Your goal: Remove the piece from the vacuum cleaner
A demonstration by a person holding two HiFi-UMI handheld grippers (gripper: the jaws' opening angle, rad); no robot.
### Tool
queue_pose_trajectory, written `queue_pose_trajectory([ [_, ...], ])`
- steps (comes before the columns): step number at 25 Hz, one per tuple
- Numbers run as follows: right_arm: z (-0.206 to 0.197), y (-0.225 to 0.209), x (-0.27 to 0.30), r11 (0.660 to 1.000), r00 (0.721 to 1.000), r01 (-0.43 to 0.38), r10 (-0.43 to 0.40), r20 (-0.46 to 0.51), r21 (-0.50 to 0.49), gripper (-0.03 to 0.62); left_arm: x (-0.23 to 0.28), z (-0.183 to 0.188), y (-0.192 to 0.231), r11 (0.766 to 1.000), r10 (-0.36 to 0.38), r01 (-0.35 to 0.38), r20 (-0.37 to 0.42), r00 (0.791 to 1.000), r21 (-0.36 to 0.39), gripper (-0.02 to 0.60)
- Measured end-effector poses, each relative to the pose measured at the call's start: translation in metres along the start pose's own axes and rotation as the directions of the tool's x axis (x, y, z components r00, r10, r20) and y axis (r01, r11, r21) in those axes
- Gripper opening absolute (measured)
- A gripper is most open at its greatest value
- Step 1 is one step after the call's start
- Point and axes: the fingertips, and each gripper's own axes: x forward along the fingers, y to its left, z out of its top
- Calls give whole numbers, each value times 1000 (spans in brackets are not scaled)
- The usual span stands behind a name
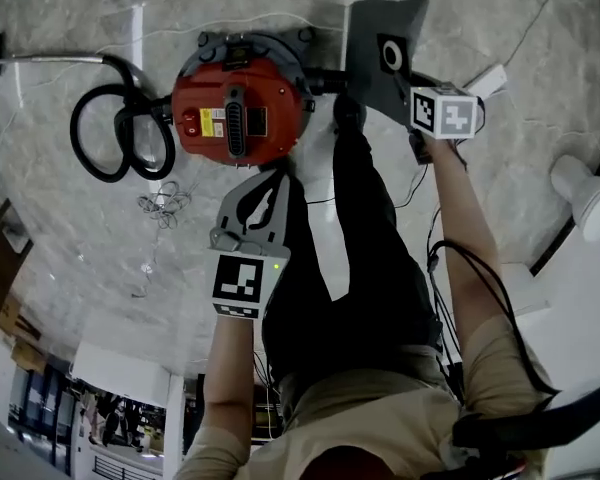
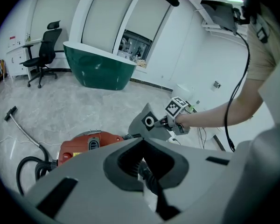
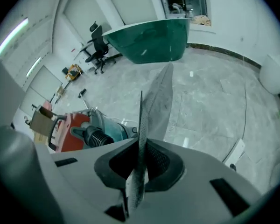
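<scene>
The head view looks steeply down on the floor (image 1: 100, 248); both gripper views sit low, looking across it. All three share the red vacuum cleaner (image 1: 235, 108) and grey piece (image 1: 380, 43).

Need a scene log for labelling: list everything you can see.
vacuum: one, red with a black handle, on the marble floor
hose: one, black, looped on the floor at the vacuum's left in the head view
piece: one, grey, flat with a ringed hole, apart from the vacuum, clamped in the right gripper
wire: one small pale tangle, on the floor near the vacuum
counter: one, green, curved, at the far wall
chair: one, black, left of the counter in the left gripper view
left gripper: grey, jaws together, empty, near the vacuum
right gripper: grey, shut on the piece
arms: two, bare
</scene>
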Motion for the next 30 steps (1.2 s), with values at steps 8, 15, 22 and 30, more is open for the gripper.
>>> queue_pose_trajectory([
  [8, 24, 20, -57, 977, 987, -100, 74, 142, 186, 28, -34, 36, 0, 994, -21, 15, 56, 998, 113, 3],
  [15, 36, 59, -116, 975, 979, -136, 106, 173, 175, 28, -92, 62, -21, 983, -34, 22, 65, 997, 182, 3],
  [22, 49, 102, -173, 985, 969, -137, 111, 221, 106, 28, -146, 91, -17, 968, -11, -25, 143, 990, 248, 3],
  [30, 22, 152, -261, 992, 964, -102, 79, 252, 77, 28, -228, 106, -49, 959, -65, 3, 210, 976, 285, 3],
])
